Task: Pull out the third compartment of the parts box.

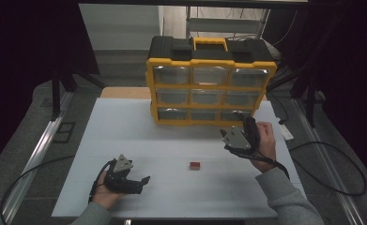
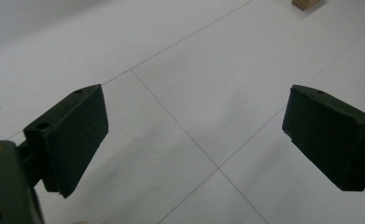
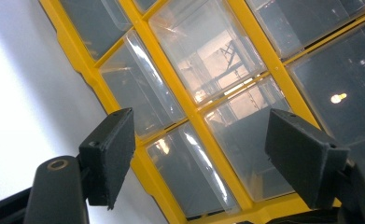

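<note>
Both grippers stand wide open and empty over a white table [image 1: 125, 126]. At lower left of the high view, the left gripper [image 1: 141, 183] lies low near the front edge, its jaws aimed toward the centre of the frame; in its own view the left gripper [image 2: 194, 135] shows bare tabletop between the spread jaws, crossed by thin seam lines. At right of centre, the right gripper [image 1: 240, 119] is raised and points at the bottom row of a yellow and black drawer cabinet [image 1: 210, 86] standing at the table's far edge, close to its front but not visibly touching it. In its own view the right gripper [image 3: 199, 154] frames the yellow dividers and clear drawer fronts, tilted across the frame. All the clear drawers appear shut; glare hides whatever they may hold. A small red block [image 1: 194, 165] lies alone on the table at lower centre, between the two hands and well apart from both, with open surface on every side. A broad bare stretch separates the block from the cabinet, and the table's left half is open
</note>
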